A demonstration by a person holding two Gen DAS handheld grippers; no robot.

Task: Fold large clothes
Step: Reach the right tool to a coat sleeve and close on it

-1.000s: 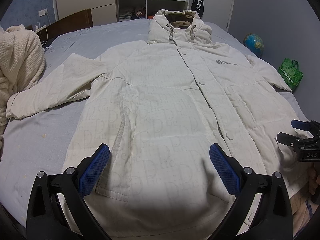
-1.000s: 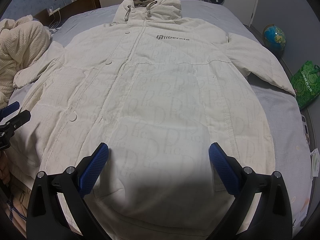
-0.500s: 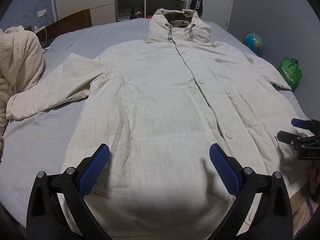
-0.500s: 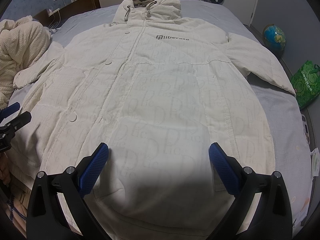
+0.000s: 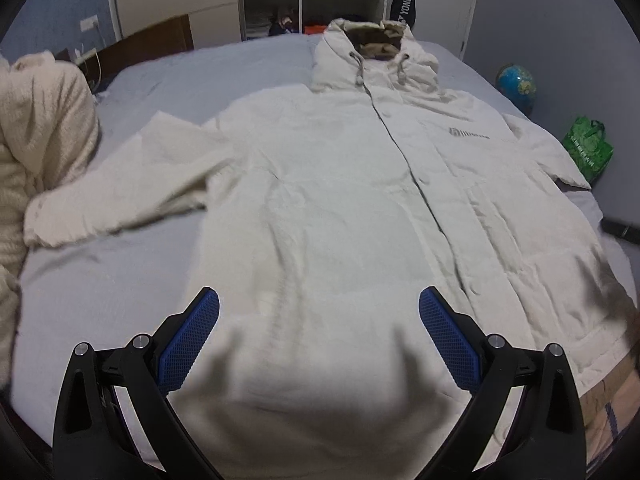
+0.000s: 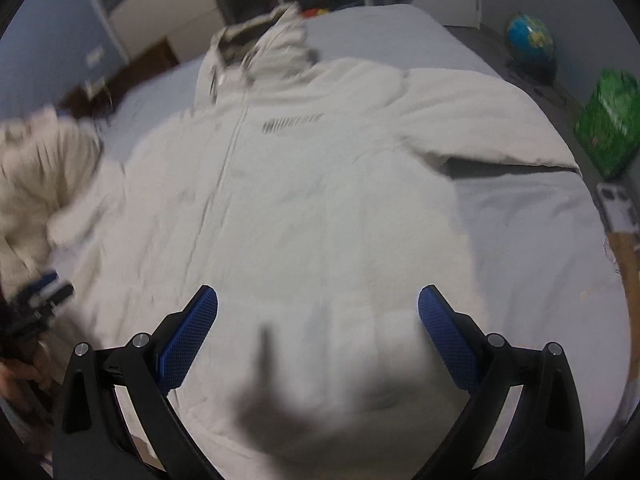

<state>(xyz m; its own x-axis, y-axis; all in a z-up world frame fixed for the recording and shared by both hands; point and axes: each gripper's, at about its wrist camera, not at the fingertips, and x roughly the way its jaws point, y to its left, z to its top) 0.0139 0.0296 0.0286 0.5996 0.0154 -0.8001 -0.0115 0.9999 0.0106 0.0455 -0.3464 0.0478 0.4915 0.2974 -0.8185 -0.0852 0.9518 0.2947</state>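
A cream hooded coat [image 5: 340,208] lies flat, front side up, on a bed [image 5: 100,280] with a grey sheet. In the left wrist view the hood sits at upper centre of the frame, the hem runs toward the bottom edge, and one sleeve extends to the left of the frame.

Left claw [image 5: 319,338]: released, both blue pads spread wide, nothing between them. It is held above the lower part of the coat, with the hem area filling the gap between the pads. Contact with the fabric cannot be confirmed.

Right claw [image 6: 318,336]: released, pads spread wide, nothing gripped. In the right wrist view, which is blurred, it hangs over the lower part of the coat; the chest logo lies in the upper centre of the frame and the other sleeve reaches toward the right of the frame. The left claw appears at the lower left edge of this view.

Surroundings: a cream knitted blanket [image 5: 36,140] at the left of the frame, a globe [image 5: 516,84] and a green bag [image 5: 588,148] at the right.
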